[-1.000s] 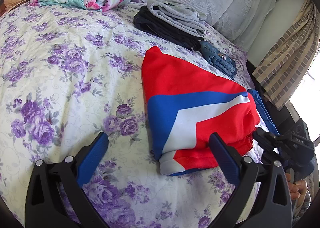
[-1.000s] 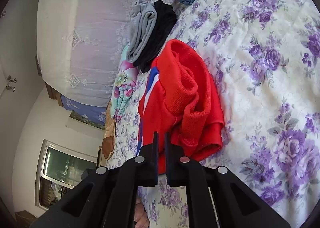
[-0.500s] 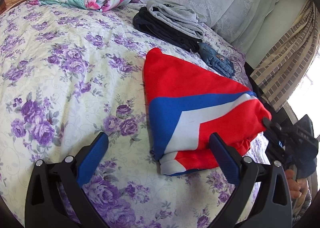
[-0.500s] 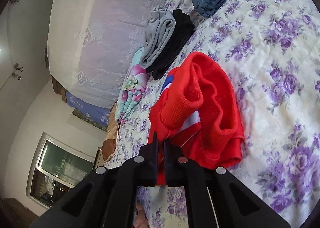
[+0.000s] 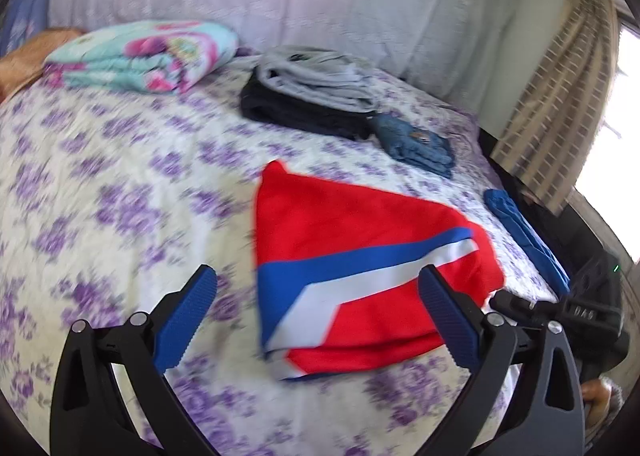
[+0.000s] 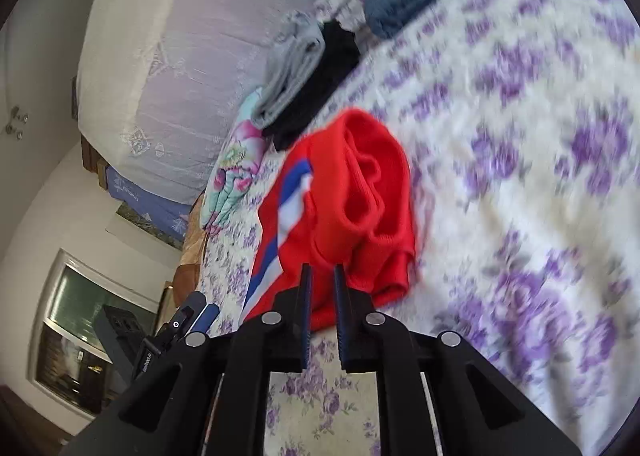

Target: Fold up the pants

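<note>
One pair of red pants (image 5: 360, 256) lay folded on the bed (image 5: 120, 184), near side. Left tongs (image 5: 316, 312) gaped wide, empty. Right tongs (image 6: 320, 276) had just cracked open a sliver, nothing pinched. Far off: one grey-on-black stack (image 5: 308, 96), one jeans (image 5: 416, 144), one quilt (image 5: 140, 56). Only the right view caught the window (image 6: 88, 328).

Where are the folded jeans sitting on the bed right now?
In the left wrist view the folded jeans lie on the floral bedspread, up and right of the red pants, touching the right end of the grey-and-black clothes stack.
</note>
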Demonstrator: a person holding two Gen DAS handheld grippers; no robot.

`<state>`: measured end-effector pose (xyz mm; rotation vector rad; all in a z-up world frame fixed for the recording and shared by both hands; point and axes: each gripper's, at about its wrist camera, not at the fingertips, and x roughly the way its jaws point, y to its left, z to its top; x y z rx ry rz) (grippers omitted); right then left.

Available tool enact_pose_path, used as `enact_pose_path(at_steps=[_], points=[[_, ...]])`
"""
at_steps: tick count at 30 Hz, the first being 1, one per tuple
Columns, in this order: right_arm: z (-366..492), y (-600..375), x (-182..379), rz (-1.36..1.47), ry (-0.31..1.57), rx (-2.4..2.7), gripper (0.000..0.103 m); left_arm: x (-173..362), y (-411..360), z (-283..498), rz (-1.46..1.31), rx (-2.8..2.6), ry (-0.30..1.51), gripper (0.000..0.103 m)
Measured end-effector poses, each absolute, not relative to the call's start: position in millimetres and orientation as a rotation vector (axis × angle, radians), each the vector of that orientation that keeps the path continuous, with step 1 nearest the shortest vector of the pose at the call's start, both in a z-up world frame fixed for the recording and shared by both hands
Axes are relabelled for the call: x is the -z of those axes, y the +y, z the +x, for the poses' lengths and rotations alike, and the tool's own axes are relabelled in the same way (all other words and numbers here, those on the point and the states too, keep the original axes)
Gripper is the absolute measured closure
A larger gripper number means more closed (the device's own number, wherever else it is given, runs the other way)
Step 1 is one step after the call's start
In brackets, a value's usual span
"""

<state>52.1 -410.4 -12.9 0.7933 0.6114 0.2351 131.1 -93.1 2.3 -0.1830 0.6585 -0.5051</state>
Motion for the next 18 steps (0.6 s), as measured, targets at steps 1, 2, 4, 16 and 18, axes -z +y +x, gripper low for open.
enact_pose_path(at_steps=[1,2,4,16,18], points=[[54,-410,-3,0.756,0.567,-0.24,0.091,-7,-105,129,-0.156,0.533,0.648,0.004],[61,-409,-14,0.748,0.545,-0.263,0.091,-11,-118,127,-0.122,0.559,0.637,0.004],[86,-403,-32,0.734,0.541,-0.355,0.091,-14,-144,124,-0.061,0.597,0.62,0.004],[208,-403,47,0.694,0.905,-0.394,0.103,38,-202,133,0.143,0.64,0.778,0.005],[203,-406,47,0.707,0.902,-0.404,0.103,40,-207,129,0.19,0.625,0.769,0.005]])
